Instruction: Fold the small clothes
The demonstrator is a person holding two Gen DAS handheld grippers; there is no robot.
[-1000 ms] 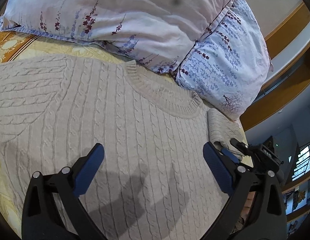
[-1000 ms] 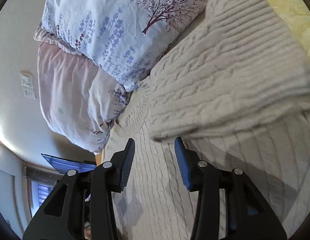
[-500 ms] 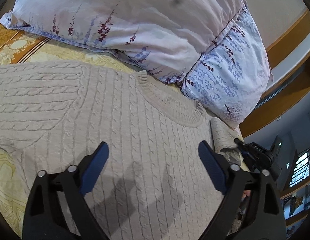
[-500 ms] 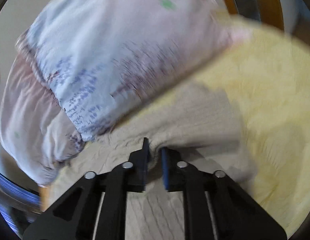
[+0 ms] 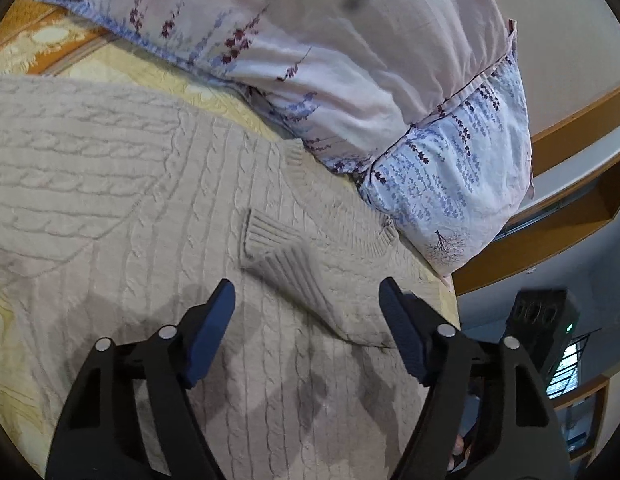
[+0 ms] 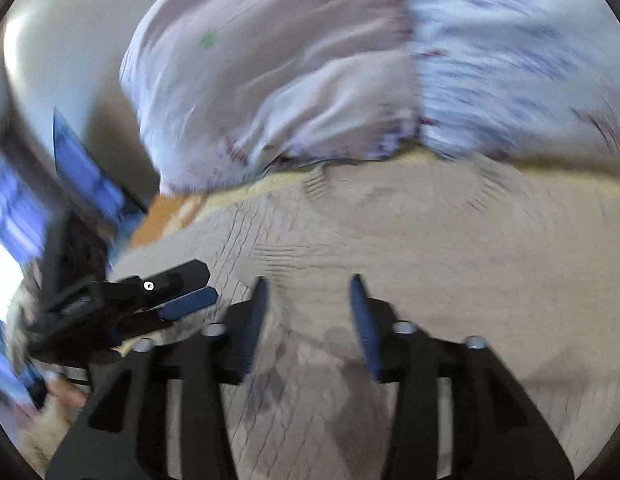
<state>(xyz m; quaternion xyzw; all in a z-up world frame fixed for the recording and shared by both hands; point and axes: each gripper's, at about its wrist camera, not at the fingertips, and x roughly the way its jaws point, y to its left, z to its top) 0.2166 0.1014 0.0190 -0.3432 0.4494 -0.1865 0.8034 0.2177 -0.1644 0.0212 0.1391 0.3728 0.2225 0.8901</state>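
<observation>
Bedroom: bed [image 5: 214, 80], pillows [image 5: 310, 40]

Two pillows lie side by side at the head of a bed. The pale pink pillow [image 5: 310, 40] carries sprigs of purple and violet flowers, a small green clover mark near its top and a dark smudge close to it. The light blue pillow [image 5: 457, 184] touches it along a dark piped seam and shows rows of lavender stems and a small bare tree near its lower corner. Under both lies a yellow bedspread [image 5: 214, 84] with a raised pale pattern, turning orange [image 5: 42, 28] at the far left. Behind the pillows run a plain cream wall [image 5: 569, 40] and orange-brown wooden trim [image 5: 569, 124]. The right wrist view is blurred; a bright blue window area [image 6: 14, 208] shows at its left.
</observation>
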